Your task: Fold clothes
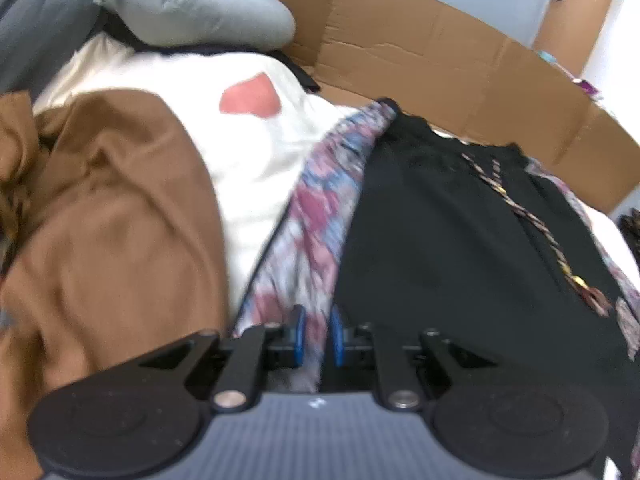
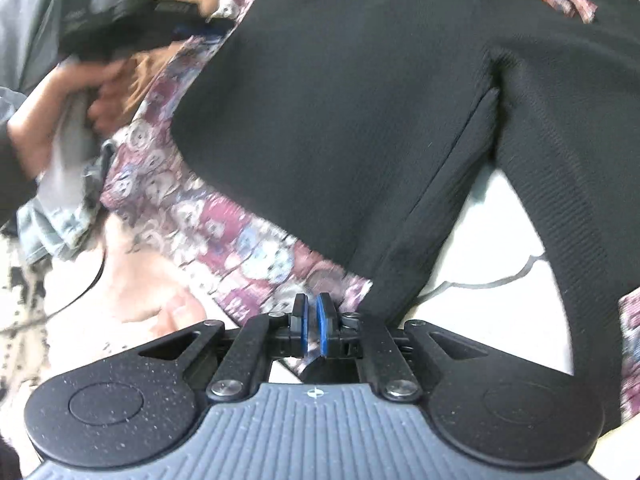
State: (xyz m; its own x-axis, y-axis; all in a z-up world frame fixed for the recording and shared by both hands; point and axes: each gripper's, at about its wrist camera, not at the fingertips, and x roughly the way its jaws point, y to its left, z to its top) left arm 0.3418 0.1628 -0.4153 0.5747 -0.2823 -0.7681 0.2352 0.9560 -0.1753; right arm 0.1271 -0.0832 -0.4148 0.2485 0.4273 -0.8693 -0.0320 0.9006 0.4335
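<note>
Two wrist views look down on a heap of clothes. In the left wrist view, the left gripper (image 1: 318, 336) has its blue-padded fingers drawn in on a strip of the patterned garment (image 1: 320, 216), a pink, blue and grey print that runs up between the pads. A black garment (image 1: 440, 240) lies over the print to the right, with a braided cord (image 1: 532, 220) trailing across it. To the left sit a brown garment (image 1: 112, 216) and a white top (image 1: 256, 152) bearing a red heart. Behind them, flattened cardboard (image 1: 420, 48) lines the far edge of the pile like a low wall (whether it forms a real box cannot be told), and a grey garment (image 1: 192, 4) rests against its left end.

In the right wrist view, the right gripper (image 2: 312, 328) is nearly closed, pinching the hem where patterned cloth and black fabric meet. At the upper left, a hand (image 2: 80, 96) holds the other tool. A pale printed surface (image 2: 492, 248) shows beneath the black garment's split.
</note>
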